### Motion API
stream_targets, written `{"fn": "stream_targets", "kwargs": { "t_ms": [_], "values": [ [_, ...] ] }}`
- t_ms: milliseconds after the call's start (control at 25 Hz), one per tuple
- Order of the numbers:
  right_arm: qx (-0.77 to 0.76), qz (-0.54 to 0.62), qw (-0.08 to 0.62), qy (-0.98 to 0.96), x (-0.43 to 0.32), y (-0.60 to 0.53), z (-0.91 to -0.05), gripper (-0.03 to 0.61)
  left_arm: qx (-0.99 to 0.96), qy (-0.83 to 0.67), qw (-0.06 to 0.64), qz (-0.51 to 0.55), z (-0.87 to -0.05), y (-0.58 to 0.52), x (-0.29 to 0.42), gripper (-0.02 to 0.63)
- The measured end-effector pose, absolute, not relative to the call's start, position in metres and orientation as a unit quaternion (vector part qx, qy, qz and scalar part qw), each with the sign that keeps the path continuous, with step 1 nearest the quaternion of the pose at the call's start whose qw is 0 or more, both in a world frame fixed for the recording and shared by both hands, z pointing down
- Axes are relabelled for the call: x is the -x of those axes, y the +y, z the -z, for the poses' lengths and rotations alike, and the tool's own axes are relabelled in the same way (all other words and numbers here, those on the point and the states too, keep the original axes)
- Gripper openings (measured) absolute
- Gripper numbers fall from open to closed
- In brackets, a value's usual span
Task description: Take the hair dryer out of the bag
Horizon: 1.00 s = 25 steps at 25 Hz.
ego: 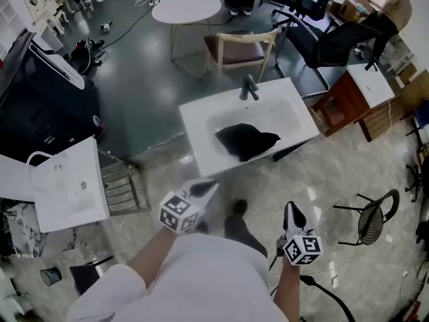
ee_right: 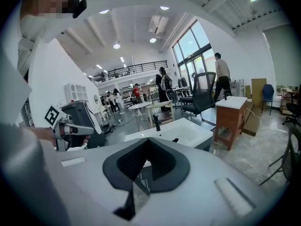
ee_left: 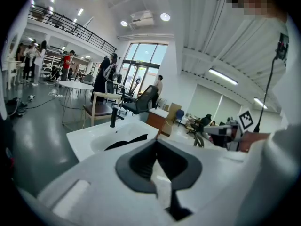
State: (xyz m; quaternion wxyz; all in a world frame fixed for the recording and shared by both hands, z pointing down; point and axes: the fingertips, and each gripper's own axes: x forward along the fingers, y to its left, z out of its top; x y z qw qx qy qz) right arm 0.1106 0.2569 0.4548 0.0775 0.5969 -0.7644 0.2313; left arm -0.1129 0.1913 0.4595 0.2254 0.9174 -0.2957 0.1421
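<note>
Black bag, deep matte black, sitting against a bright white sink, and that's a sharp contrast. The faucet reads dark grey. Left gripper is white, with black-and-white square patterning at its rear. Right gripper has the same scheme. The person's top is plain white. The floor is pale marbled beige-grey here, turning glossy dark grey-green further out. Round table white, chair pale wood with a dark maroon seat, cabinet reddish-brown under a white top.
</note>
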Motion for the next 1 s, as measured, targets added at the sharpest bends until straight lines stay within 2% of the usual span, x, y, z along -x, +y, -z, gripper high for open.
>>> {"fn": "stream_targets", "kwargs": {
  "t_ms": [640,1000],
  "values": [
    [-0.521,-0.247,0.103,-0.811,-0.192,0.128,-0.487,0.005,-0.902,-0.332,0.230,-0.150,-0.488,0.096,0.010,0.000],
    [-0.481,-0.270,0.115,-0.826,-0.206,0.100,-0.513,0.005,-0.899,-0.326,0.232,-0.179,-0.517,0.071,-0.037,0.000]
  ]
}}
